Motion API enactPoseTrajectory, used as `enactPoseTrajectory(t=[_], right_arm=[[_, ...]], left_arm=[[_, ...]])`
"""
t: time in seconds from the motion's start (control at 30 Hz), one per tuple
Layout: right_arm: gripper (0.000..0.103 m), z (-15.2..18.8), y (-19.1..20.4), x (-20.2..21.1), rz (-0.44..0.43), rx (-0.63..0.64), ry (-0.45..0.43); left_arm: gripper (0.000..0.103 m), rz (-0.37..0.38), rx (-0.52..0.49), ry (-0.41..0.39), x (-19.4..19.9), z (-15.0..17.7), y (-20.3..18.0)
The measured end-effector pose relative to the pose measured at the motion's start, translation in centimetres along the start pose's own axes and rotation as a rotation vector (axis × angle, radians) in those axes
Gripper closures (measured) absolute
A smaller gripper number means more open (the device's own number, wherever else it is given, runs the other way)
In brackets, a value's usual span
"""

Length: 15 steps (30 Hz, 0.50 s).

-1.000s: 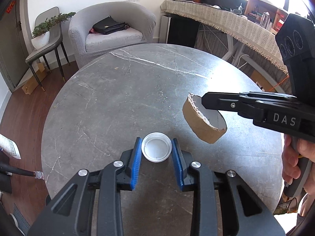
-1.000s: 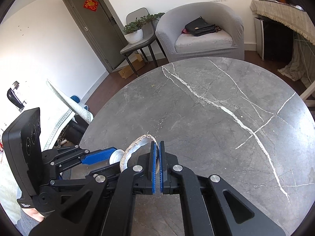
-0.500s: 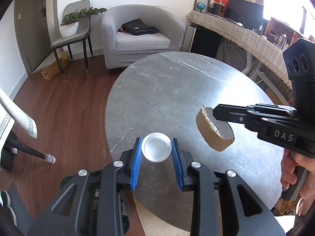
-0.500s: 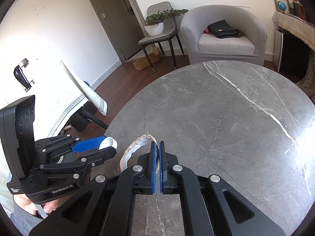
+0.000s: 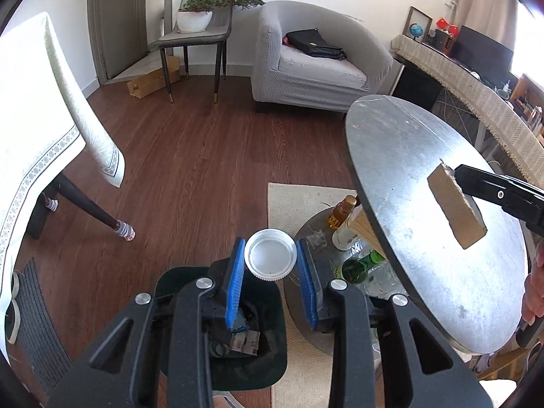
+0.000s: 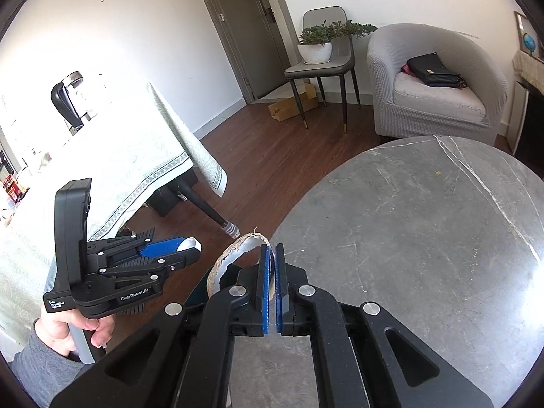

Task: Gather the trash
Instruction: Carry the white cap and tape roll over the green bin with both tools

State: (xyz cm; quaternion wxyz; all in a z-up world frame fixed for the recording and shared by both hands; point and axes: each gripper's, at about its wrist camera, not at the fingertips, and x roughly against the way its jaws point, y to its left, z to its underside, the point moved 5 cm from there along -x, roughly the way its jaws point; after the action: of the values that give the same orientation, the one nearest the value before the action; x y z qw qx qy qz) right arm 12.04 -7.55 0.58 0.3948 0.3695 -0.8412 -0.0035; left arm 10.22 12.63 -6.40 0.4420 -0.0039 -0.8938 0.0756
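Note:
My left gripper (image 5: 271, 256) is shut on a white plastic lid (image 5: 270, 255) and holds it in the air over the open dark green trash bin (image 5: 272, 363) on the floor. My right gripper (image 6: 272, 255) is shut on a torn brown cardboard ring (image 6: 231, 258), held over the left edge of the round grey marble table (image 6: 425, 238). The ring also shows in the left wrist view (image 5: 455, 210), with the right gripper's black body behind it. The left gripper shows in the right wrist view (image 6: 183, 250) beyond the table's edge.
Under the round table (image 5: 442, 272) a low shelf (image 5: 306, 234) holds several bottles. A cloth-covered table (image 5: 40, 129) with a dark leg (image 5: 85, 207) stands to the left. A grey armchair (image 5: 316, 68), a chair with a plant (image 5: 197, 27) and a beige rug (image 5: 299, 197) lie beyond.
My left gripper has carried the lid off the table to the left and down over the trash bin. My right gripper has followed with the cardboard ring to the table's left edge.

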Motion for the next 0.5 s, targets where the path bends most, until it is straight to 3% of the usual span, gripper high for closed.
enactPoseTrajectory(t=[0.5], right_arm=[[0.101, -0.2, 5.9, -5.9, -0.047, 0.078, 0.077]], left_arm=[[0.070, -0.040, 0.026, 0.168, -4.4, 5.7, 4.9]])
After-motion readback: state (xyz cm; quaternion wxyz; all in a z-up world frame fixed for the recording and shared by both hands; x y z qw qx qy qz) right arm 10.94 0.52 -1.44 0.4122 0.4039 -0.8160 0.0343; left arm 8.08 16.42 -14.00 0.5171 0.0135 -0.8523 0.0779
